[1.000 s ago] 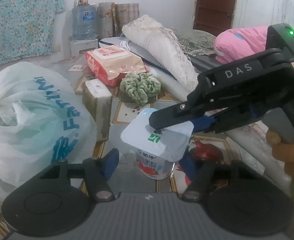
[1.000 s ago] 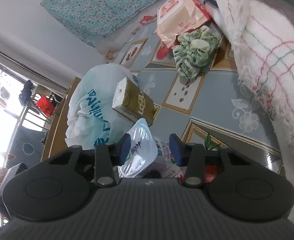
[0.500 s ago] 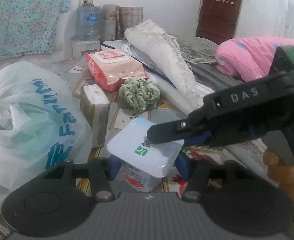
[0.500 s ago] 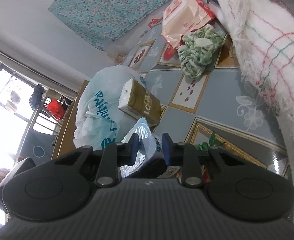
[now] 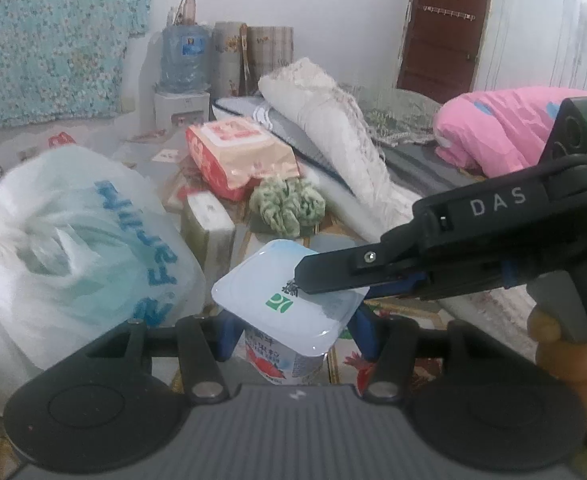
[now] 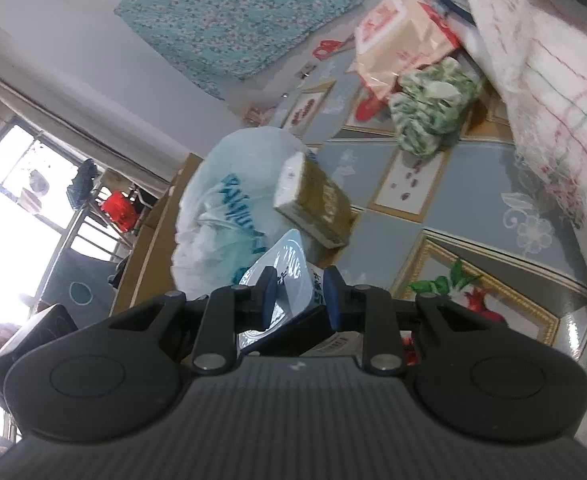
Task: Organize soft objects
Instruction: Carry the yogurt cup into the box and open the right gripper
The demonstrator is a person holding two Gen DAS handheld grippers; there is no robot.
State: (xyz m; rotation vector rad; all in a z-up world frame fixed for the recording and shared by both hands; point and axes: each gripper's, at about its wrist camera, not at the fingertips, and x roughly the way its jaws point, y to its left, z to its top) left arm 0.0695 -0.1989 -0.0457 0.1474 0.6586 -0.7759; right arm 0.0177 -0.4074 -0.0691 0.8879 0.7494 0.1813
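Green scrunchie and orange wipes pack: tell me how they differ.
The green scrunchie is a ruffled fabric ring, green mottled with white; the orange wipes pack is a smooth, glossy plastic pouch with a pale label on top. The scrunchie is the smaller and lies nearer the cameras; the pack sits behind it, toward the wall. The scrunchie is rounded and lumpy, the pack blocky. Both rest on the patterned floor mat beside the folded bedding, and no hand-held gripper touches either.

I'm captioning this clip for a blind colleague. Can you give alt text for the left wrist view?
A yogurt cup with a pale foil lid sits gripped between the left gripper jaws, while the right gripper reaches in from the right and pinches the lid's edge. Behind lie a white plastic bag, a green scrunchie and a wipes pack.
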